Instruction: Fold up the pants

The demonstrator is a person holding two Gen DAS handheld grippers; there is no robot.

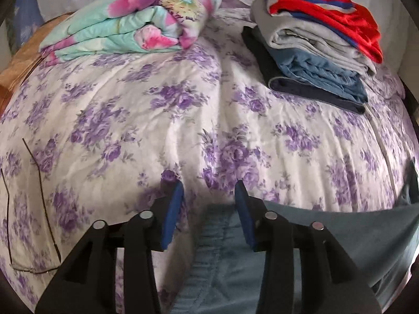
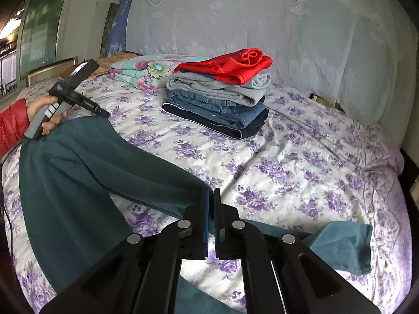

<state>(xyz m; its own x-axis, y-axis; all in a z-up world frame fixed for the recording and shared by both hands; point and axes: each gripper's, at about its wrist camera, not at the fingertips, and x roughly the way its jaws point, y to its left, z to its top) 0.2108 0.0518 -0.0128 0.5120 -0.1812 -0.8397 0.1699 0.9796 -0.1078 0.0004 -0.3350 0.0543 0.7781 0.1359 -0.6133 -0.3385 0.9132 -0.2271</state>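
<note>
Teal fleece pants (image 2: 78, 162) lie spread on the floral bed; their elastic waistband (image 1: 209, 238) shows in the left wrist view. My left gripper (image 1: 209, 191) is open, its blue pads straddling the waistband just above it, holding nothing. It also shows from outside in the right wrist view (image 2: 78, 99), held by a hand in a red sleeve at the pants' far end. My right gripper (image 2: 212, 193) is shut on the end of one teal pant leg, lifted slightly off the bed. The other leg end (image 2: 345, 248) lies flat to the right.
A stack of folded clothes (image 2: 217, 99), red on top, jeans and dark pants below, sits mid-bed; it also shows in the left wrist view (image 1: 319, 49). A rolled floral quilt (image 1: 125, 23) lies at the back left. Purple-flowered sheet (image 2: 301, 172) covers the bed; white curtain behind.
</note>
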